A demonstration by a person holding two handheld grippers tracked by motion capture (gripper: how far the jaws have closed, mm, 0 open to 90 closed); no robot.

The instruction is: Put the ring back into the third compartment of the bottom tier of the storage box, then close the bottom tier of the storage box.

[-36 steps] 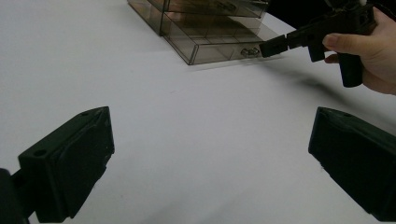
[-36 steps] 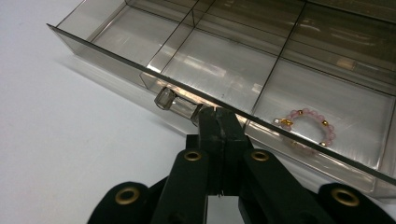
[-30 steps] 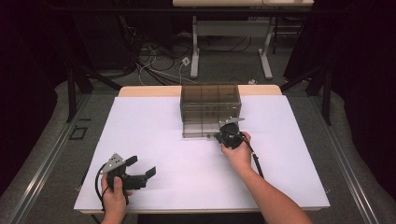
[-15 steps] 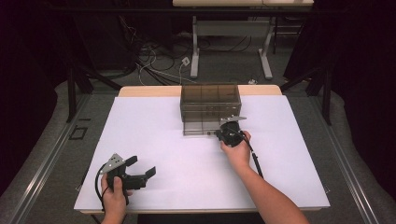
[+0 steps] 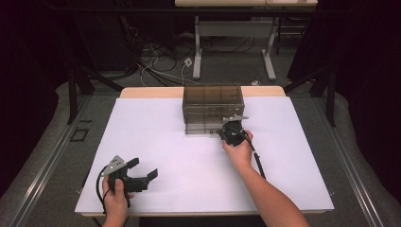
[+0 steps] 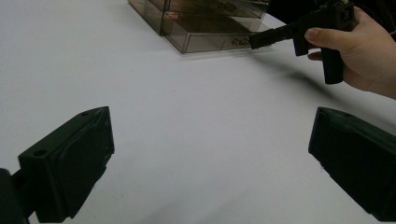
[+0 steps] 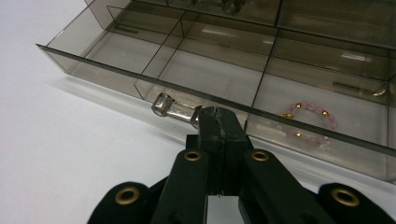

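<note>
The left tongs [image 5: 142,176] rest near the front left corner of the table [image 5: 156,142], spread wide with nothing between them – in the left gripper view only bare white surface lies between the two black pads. They are well apart from the work and are best left there, out of the way.

The organizer box [image 5: 213,109], smoky and see-through, stands at the middle of the table's far side. Its bottom drawer [image 7: 224,79] is pulled partly out, and in the right gripper view a pink bead bracelet [image 7: 308,119] lies in the compartment at the right end. The right tongs [image 5: 231,133] are pressed together on the drawer's metal handle [image 7: 175,110], pinching its right end just below the front wall.

To my eye the step in hand is sliding this drawer by its handle. Doing it well means moving straight along the drawer's own line, level with the table – any sideways pull from an off-centre pinch like this could skew the drawer and jam it. The box looks light, so a slow, even motion should keep it from sliding or tipping; the grip should stay firm on the small, smooth handle.

Against the frame a second ago, the right hand has shifted slightly toward the box, while the left hand and its tongs lie just as they did.
</note>
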